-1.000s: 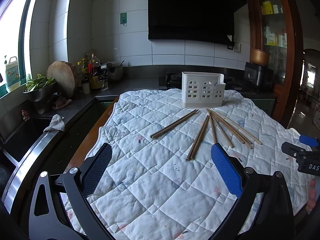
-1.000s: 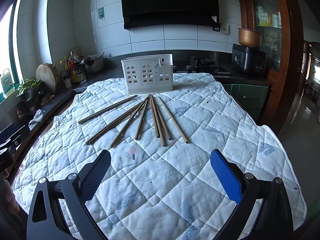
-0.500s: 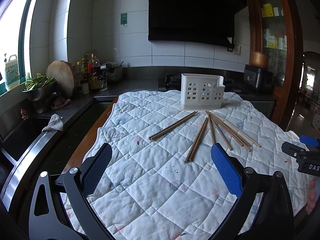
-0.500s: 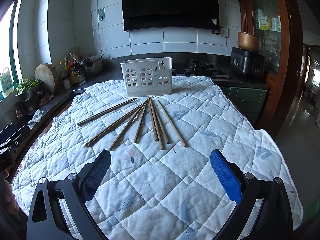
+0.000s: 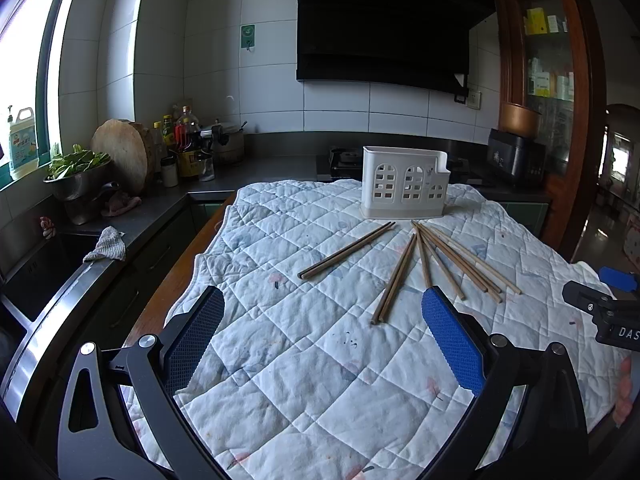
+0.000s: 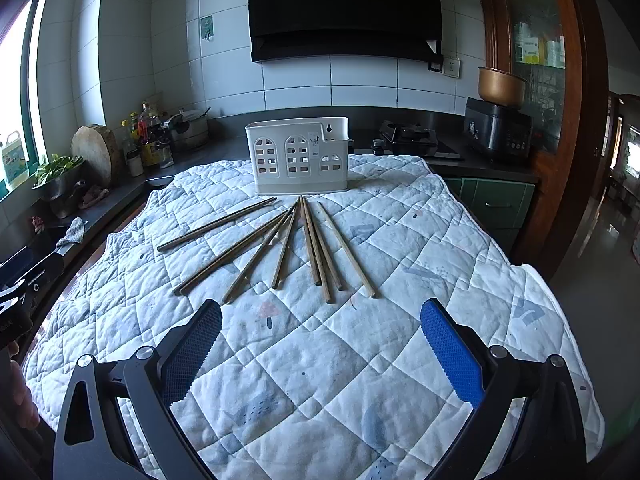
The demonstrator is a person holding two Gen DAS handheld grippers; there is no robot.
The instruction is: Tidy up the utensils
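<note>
Several brown wooden chopsticks (image 6: 316, 246) lie fanned out on a quilted white cloth (image 6: 320, 360), also in the left wrist view (image 5: 400, 266). A white plastic utensil holder (image 6: 298, 156) with arched cut-outs stands upright just behind them, also in the left wrist view (image 5: 404, 186). My right gripper (image 6: 320, 344) is open and empty, hovering short of the chopsticks' near ends. My left gripper (image 5: 324, 336) is open and empty, near the cloth's left front. The right gripper shows at the right edge of the left wrist view (image 5: 608, 308).
A dark L-shaped counter (image 5: 160, 208) runs left and behind, with a sink (image 5: 36, 264), a bowl of greens (image 5: 78, 170), a round cutting board (image 5: 122, 154) and bottles (image 5: 186, 142). A stove (image 6: 412, 136) and cooker (image 6: 498, 132) stand behind the table.
Both grippers have drifted slightly; the chopsticks and holder sit a little lower and nearer in the right wrist view. Nothing on the cloth has moved. Both grippers stay open.
</note>
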